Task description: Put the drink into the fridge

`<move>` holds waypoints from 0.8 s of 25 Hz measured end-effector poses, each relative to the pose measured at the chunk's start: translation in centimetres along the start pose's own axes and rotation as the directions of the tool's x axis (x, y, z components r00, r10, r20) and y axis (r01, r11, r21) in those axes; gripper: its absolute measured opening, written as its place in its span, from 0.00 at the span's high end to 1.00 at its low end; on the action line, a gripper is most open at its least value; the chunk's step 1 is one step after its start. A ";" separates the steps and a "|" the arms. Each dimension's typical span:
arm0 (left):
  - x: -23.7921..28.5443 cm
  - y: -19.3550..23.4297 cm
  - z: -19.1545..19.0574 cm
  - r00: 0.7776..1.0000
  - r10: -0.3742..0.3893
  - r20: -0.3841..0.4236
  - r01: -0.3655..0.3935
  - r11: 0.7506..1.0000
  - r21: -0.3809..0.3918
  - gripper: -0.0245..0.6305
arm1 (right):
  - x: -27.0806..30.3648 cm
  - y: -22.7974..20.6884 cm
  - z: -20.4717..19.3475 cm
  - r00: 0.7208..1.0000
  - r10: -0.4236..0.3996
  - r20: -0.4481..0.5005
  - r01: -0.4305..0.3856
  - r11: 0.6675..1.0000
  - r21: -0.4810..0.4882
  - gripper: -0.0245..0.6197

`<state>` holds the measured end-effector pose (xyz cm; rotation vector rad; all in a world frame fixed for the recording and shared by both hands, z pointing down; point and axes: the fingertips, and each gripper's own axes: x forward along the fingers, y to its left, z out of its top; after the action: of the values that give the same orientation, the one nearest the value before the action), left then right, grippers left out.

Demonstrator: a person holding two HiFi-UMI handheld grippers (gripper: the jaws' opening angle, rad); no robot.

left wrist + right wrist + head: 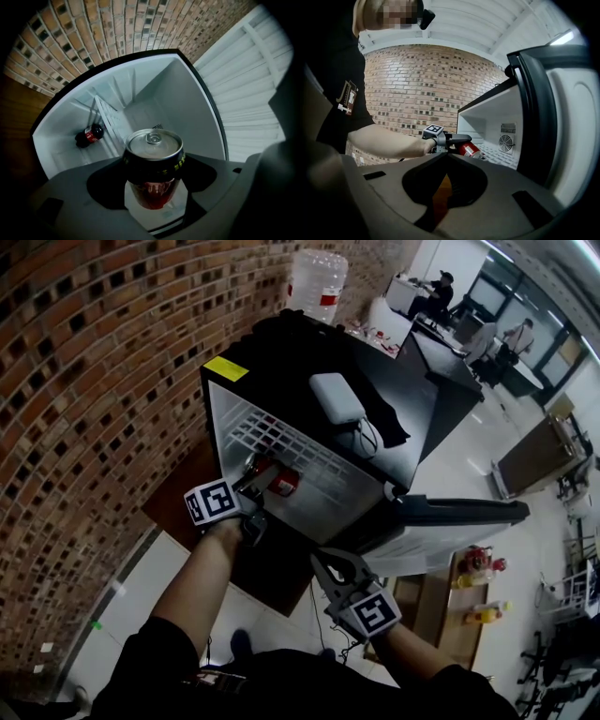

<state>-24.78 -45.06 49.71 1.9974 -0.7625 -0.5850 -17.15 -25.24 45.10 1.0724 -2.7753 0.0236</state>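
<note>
Left gripper view counts one can [153,161], clamped between the jaws of the left gripper [154,183], its pull-tab top turned back toward the camera. One fridge [199,105] stands open beyond it, and one small cola bottle [89,135] lies on its side deep inside, against the fridge's left wall. There are two grippers. The can sits at the fridge's mouth, just over the front edge of the wire shelf, well short of the bottle.

Head view shows the left forearm bare and stretched toward the fridge's opening, the gripper pointing roughly level into it with its marker cube up. The right gripper [327,567] hangs in front of the fridge, just under the edge of the swung-out door [455,512]. Its jaws are pressed together with nothing between them, and its arm is bent close to the body.
</note>
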 end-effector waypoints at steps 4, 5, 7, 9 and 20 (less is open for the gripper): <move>0.4 0.0 0.5 1.000 -0.001 0.001 0.001 0.999 -0.054 0.45 | 0.0 -0.2 -0.1 1.000 0.001 -0.005 -0.001 1.000 0.001 0.94; 0.5 0.1 0.5 1.000 0.000 0.005 0.001 0.998 -0.070 0.45 | 0.0 -0.2 -0.1 1.000 0.001 -0.005 -0.001 1.000 0.001 0.94; 0.7 0.2 0.7 1.000 0.003 0.015 -0.001 0.994 -0.105 0.45 | -0.2 -0.2 -0.1 1.000 0.000 -0.003 0.000 1.000 0.002 0.94; 1.0 0.1 0.7 1.000 0.002 0.018 0.000 0.992 -0.127 0.45 | -0.4 -0.2 0.0 1.000 -0.002 -0.002 0.002 1.000 0.001 0.94; 3.7 -0.4 0.3 0.998 0.061 -0.024 -0.064 0.981 -0.181 0.45 | -2.3 -1.1 0.1 0.999 -0.033 0.004 0.033 0.999 0.001 0.94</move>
<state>-22.26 -47.61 48.81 1.8029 -0.7314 -0.5781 -14.79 -24.56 44.55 1.1201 -2.7605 0.0195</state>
